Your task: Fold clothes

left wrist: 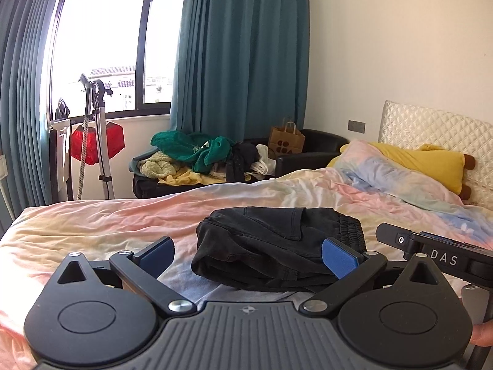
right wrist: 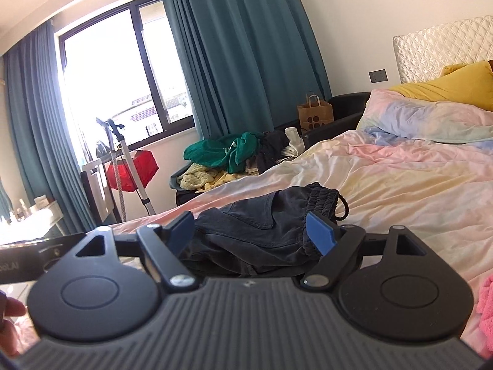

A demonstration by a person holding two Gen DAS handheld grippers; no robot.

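A pair of black shorts [left wrist: 277, 243] lies folded into a compact bundle on the pastel bed sheet [left wrist: 92, 225], its elastic waistband to the right. My left gripper [left wrist: 248, 257] hovers just in front of the bundle, blue pads [left wrist: 339, 259] spread wide and not touching the cloth. In the right wrist view the same shorts [right wrist: 265, 225] sit ahead of my right gripper [right wrist: 251, 232], which is also open with its pads clear of the fabric. The right gripper's body [left wrist: 431, 252] shows at the right edge of the left wrist view.
A black sofa [left wrist: 308, 154] behind the bed holds a pile of clothes with a green garment [left wrist: 197, 151] and a paper bag [left wrist: 286, 138]. A garment steamer [left wrist: 98, 135] stands by the window. Pillows [left wrist: 400, 172] lie at the headboard. A pink cloth [right wrist: 485, 317] lies at the near right.
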